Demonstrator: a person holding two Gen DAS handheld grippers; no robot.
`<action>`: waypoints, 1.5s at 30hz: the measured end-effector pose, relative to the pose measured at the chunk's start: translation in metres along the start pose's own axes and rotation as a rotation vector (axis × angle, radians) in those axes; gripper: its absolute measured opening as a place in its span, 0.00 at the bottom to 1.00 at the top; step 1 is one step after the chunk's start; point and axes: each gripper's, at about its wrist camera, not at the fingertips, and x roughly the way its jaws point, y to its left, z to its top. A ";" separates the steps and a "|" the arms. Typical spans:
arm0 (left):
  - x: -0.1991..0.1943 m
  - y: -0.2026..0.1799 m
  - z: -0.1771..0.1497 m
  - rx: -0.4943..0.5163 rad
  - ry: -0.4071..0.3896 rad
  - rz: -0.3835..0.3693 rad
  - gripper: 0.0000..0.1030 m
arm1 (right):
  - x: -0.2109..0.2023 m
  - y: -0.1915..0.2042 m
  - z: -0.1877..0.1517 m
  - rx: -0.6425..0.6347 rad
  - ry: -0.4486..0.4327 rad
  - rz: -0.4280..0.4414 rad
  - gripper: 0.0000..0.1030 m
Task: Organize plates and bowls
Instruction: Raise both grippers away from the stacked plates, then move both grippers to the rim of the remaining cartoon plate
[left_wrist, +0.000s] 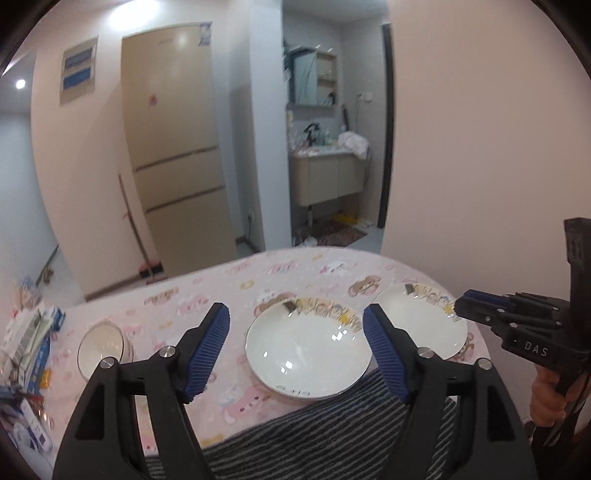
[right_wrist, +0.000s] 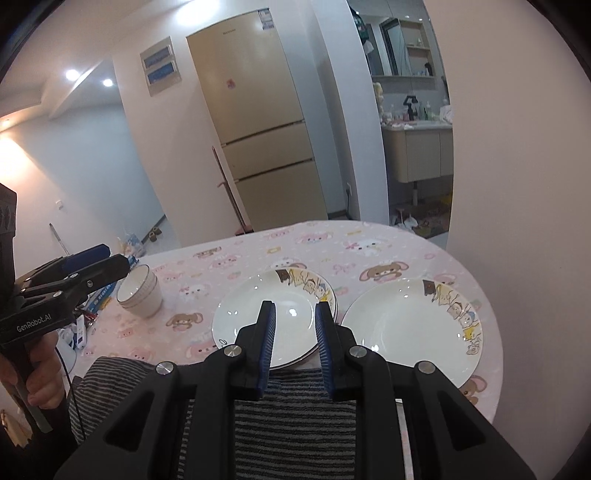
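A stack of white deep plates with cartoon rims lies at the near table edge. A single matching plate lies to its right. A stack of small white bowls stands at the left. My left gripper is wide open, above and in front of the plate stack, holding nothing. My right gripper is partly open with a narrow gap, above the near edge of the plate stack, holding nothing. Each gripper also shows from the side in the other's view: the right gripper, the left gripper.
The round table has a pink cartoon tablecloth. A grey striped cloth lies at the near edge. Boxes and packets clutter the left side. A wall stands close on the right. A fridge stands beyond.
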 end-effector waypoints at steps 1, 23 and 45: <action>-0.004 -0.004 0.001 0.009 -0.022 -0.001 0.77 | -0.004 -0.002 0.000 0.003 -0.009 -0.001 0.23; 0.047 -0.061 -0.007 -0.101 0.013 -0.097 1.00 | -0.064 -0.064 -0.004 0.078 -0.233 -0.154 0.83; 0.198 -0.131 -0.075 -0.135 0.540 -0.174 0.97 | 0.014 -0.179 -0.063 0.406 0.028 -0.240 0.82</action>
